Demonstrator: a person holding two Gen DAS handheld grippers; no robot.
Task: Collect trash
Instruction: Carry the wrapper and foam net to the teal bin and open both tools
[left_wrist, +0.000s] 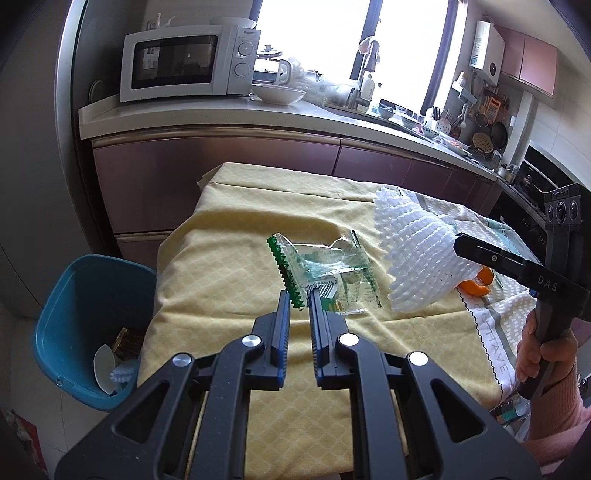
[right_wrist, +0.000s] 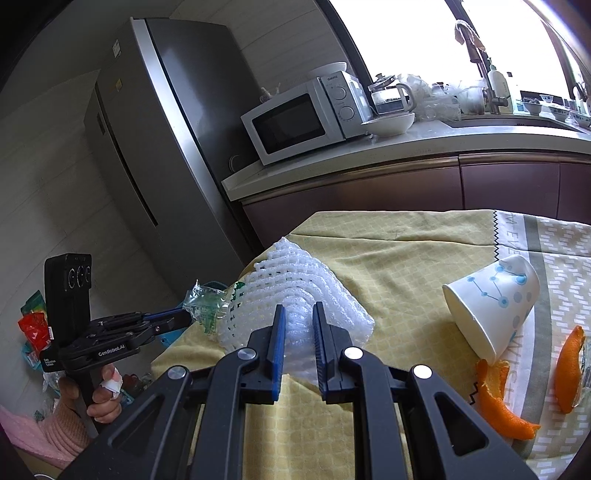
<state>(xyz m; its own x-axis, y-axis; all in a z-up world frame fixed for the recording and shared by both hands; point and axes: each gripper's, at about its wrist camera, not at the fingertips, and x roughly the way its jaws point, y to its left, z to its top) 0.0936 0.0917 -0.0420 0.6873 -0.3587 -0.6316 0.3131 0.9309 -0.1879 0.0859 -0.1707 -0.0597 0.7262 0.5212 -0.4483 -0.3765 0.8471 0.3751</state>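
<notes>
My left gripper (left_wrist: 299, 297) is shut on the near edge of a clear and green plastic wrapper (left_wrist: 332, 271) that rests on the yellow tablecloth (left_wrist: 229, 266). It also shows in the right wrist view (right_wrist: 177, 320), with the wrapper (right_wrist: 205, 302) at its tips. My right gripper (right_wrist: 299, 314) is shut on a white foam fruit net (right_wrist: 295, 280) and holds it above the cloth. The net (left_wrist: 417, 254) hangs right of the wrapper in the left wrist view. A blue trash bin (left_wrist: 85, 317) stands on the floor left of the table, with trash inside.
A paper cup (right_wrist: 491, 306) lies on its side on the cloth, with orange peels (right_wrist: 498, 402) beside it. A peel (left_wrist: 478, 282) shows behind the net. A counter with a microwave (left_wrist: 184, 62) runs behind the table. A fridge (right_wrist: 155, 140) stands at the left.
</notes>
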